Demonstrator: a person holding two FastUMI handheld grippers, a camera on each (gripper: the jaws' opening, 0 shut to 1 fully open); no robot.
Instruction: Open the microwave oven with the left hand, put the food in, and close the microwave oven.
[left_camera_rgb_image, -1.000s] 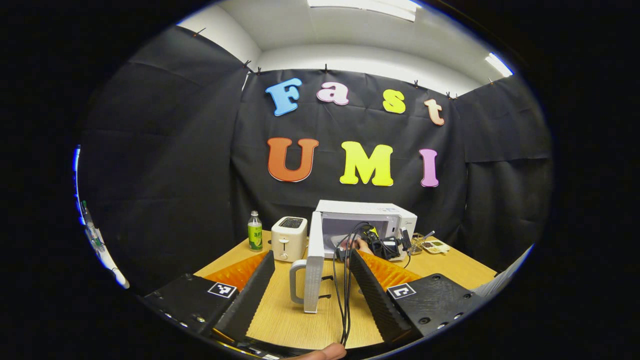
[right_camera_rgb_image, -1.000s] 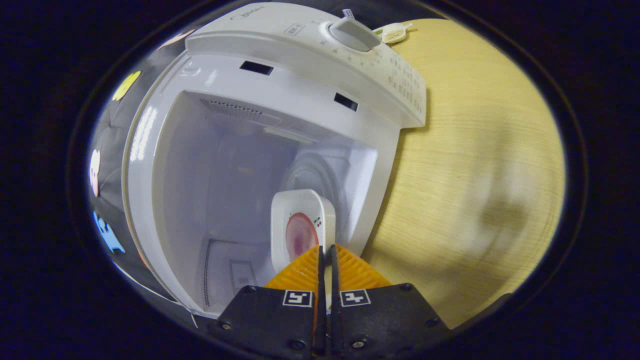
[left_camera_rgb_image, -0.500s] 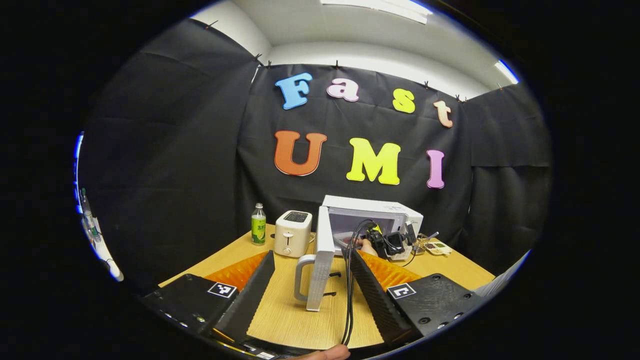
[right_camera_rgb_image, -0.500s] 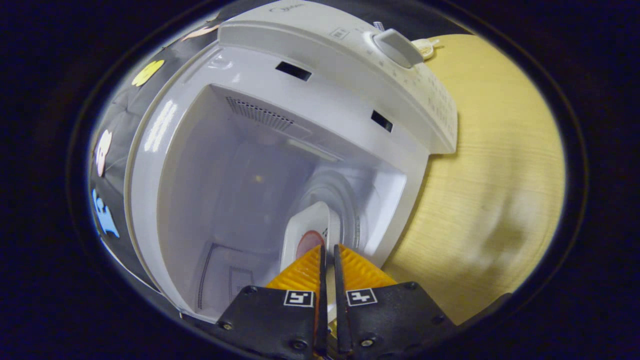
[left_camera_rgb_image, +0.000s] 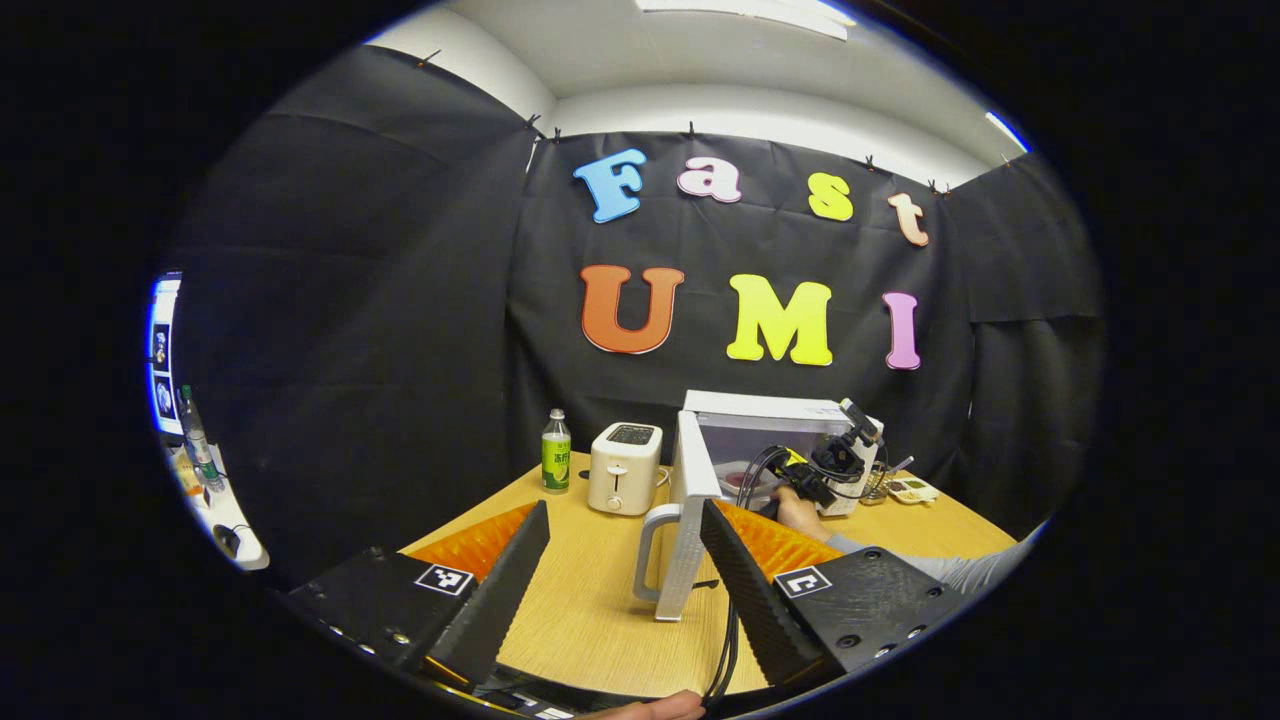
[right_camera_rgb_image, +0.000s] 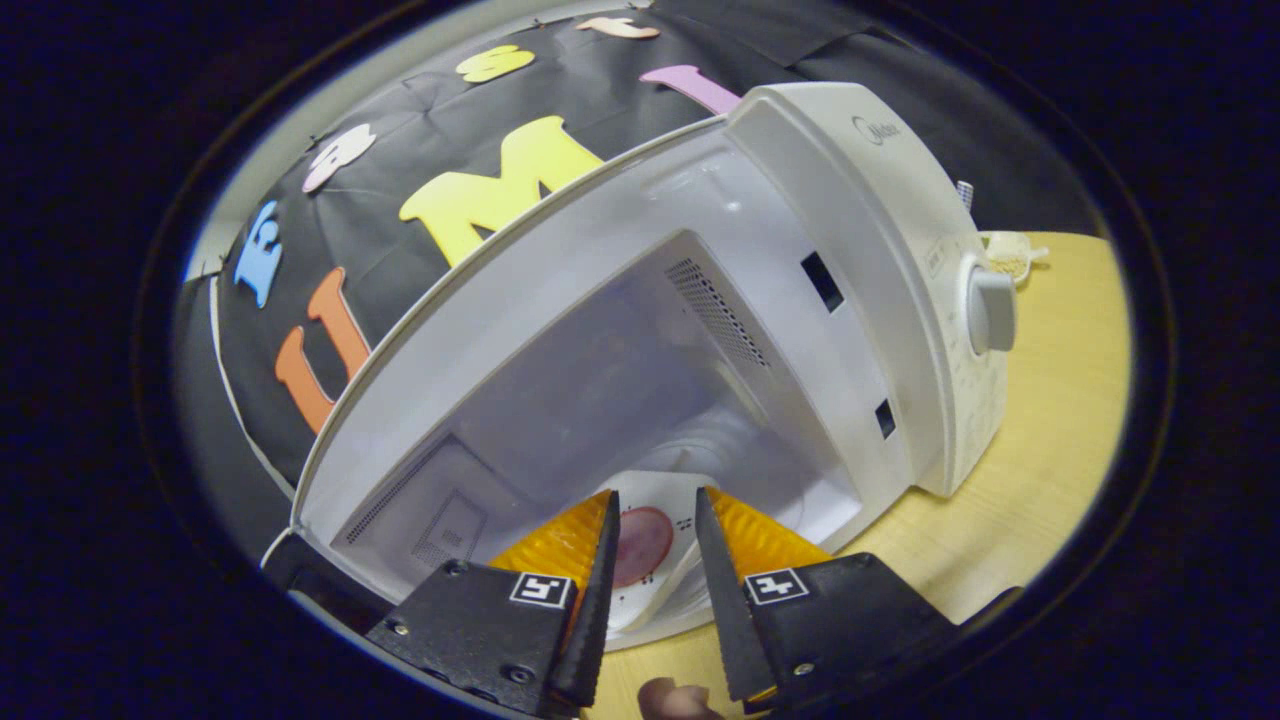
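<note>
Table of pale wood carries everything I see; on it the microwave oven stands with its door swung wide, handle toward me in the left gripper view; beside it sit a toaster and a bottle; inside the cavity lies the food, a white plate with a reddish round on it, resting on the oven floor; my right gripper has its jaws parted around the plate's near edge, not pressing it; my left gripper hangs wide open near the door, holding nothing.
</note>
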